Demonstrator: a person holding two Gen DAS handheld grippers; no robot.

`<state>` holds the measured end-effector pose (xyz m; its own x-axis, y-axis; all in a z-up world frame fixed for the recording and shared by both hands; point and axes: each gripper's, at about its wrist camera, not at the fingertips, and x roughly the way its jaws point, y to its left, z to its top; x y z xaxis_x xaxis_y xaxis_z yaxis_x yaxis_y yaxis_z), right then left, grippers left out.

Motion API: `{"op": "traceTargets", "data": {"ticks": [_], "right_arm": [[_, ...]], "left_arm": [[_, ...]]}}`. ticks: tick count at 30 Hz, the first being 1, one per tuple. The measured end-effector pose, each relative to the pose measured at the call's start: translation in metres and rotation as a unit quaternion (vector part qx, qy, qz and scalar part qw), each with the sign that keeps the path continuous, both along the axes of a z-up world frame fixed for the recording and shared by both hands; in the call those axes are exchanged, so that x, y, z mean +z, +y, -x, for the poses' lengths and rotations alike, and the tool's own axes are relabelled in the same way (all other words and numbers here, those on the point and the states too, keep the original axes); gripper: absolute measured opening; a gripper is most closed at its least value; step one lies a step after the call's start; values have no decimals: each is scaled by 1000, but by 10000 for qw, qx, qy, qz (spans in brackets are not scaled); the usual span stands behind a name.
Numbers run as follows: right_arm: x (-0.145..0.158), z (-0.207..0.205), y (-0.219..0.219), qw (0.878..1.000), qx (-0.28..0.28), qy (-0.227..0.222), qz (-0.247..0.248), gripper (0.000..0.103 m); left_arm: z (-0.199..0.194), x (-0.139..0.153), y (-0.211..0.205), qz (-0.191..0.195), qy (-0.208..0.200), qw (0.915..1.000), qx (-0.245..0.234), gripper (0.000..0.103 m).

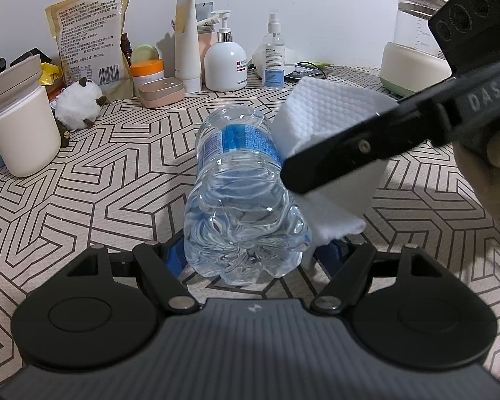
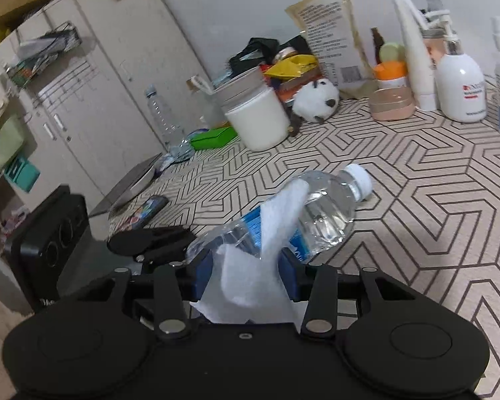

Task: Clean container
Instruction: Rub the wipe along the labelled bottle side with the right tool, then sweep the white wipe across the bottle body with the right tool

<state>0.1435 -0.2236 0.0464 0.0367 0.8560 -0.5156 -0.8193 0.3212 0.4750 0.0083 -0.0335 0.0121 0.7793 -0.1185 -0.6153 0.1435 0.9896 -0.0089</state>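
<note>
A clear plastic water bottle (image 1: 240, 180) with a blue label and white cap (image 2: 360, 175) is held off the patterned table, lying on its side. My left gripper (image 1: 250, 256) is shut on the bottle's base end. My right gripper (image 2: 246, 263) is shut on a white wipe cloth (image 2: 266, 250), which drapes over the bottle's (image 2: 320, 210) middle. In the left wrist view the cloth (image 1: 330, 123) lies against the bottle's right side, with the right gripper's black finger (image 1: 350, 146) across it.
A white canister (image 1: 20, 126), plush toy (image 1: 78, 103), food pouch (image 1: 90, 36), pump bottle (image 1: 225, 56), spray bottle (image 1: 273, 56) and kettle (image 1: 413, 43) line the back wall. A phone (image 2: 143, 210), laptop (image 2: 133, 180) and green box (image 2: 213, 136) lie left.
</note>
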Motion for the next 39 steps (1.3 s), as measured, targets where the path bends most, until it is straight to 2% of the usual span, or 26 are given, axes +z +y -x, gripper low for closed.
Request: {"op": "traceTargets", "data": {"ticks": [4,6,10,13,19,20,22,25,29,34,39], "right_arm": [[0,-3,-1,9967,-744,-265,201,45],[0,-2,0,9977,-659,-124,33,40],[9,14,6,9992,-286,-173,-208,41],[10,18,8,9990,-26,-18,-435,41],[8,14,7,9990,-75,-46,-445,39],[8,12,7,9990,-122,-82,-415,33],[7,9,5,9989,-176,-39,-430,32],[6,4,2,9981,-514,-197,-291,35],[0,-5,-1,9971,-713,-81,-247,35],[5,7,5,9980,-414,-460,-141,43],[9,12,5,9986,-10,-395,-347,43]], "left_arm": [[0,0,0,5,1,10000,3,75],[0,0,0,3,0,10000,4,75],[0,0,2,6,-1,10000,10,75],[0,0,3,1,-1,10000,9,75],[0,0,3,-1,0,10000,9,75],[0,0,3,-2,0,10000,7,75],[0,0,3,-5,-1,10000,6,75],[0,0,3,-5,0,10000,8,75],[1,0,4,-7,0,10000,10,75],[1,0,3,-15,-1,10000,11,75],[1,0,5,-15,0,10000,12,75]]}}
